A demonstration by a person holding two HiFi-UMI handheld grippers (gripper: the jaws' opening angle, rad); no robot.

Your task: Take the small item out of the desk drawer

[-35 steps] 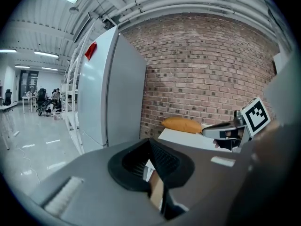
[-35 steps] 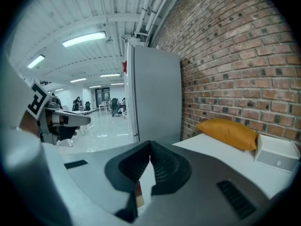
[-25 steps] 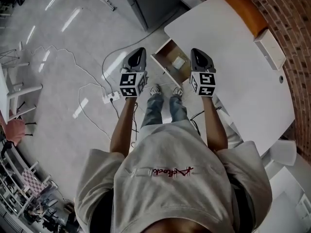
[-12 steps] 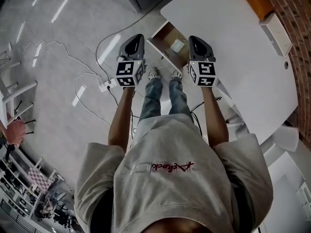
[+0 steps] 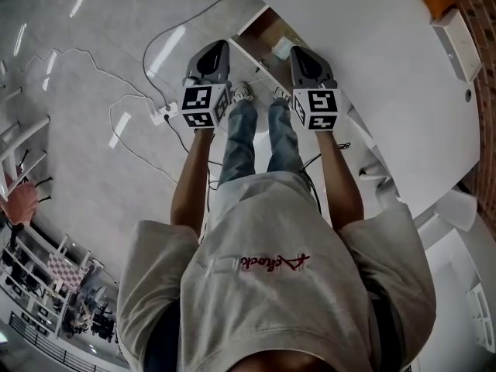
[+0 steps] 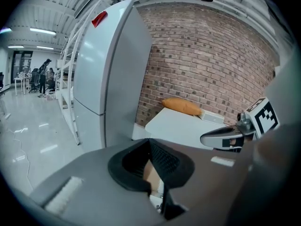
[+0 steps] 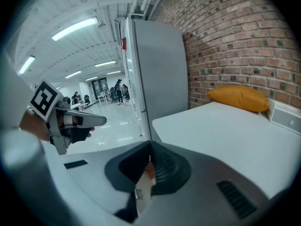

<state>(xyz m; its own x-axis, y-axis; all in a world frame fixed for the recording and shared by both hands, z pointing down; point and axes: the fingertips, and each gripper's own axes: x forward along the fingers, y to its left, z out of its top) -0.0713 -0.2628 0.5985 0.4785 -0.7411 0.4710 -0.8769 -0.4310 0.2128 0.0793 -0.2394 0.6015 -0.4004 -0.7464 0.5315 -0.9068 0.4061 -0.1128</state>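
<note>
1. Drawer [image 5: 262, 31] stands open under the desk [image 5: 372, 68]. The item [image 5: 282, 47], a small pale square, lies inside on its wooden floor.
2. We hold both grippers side by side and above the drawer. The left gripper [image 5: 219, 49] is just outside the drawer's front, and the right gripper [image 5: 299, 53] is just beside the item. Neither touches it.
3. Fingers on both are pressed together, with nothing pinched between them. Only a sliver of drawer shows below each pair.
4. We judge the step in hand to be the approach, so nearly all of the task lies ahead.
5. To do it well we would use the right gripper, as it is nearer, and spread its fingers before it drops into the drawer.
6. We should come in from above, straddle the item across a narrow side, and keep clear of the drawer wall and the desk's edge.
7. The item looks flat and light, and a shallow pinch could slide it. We would close low and gently, then lift straight up.
</note>
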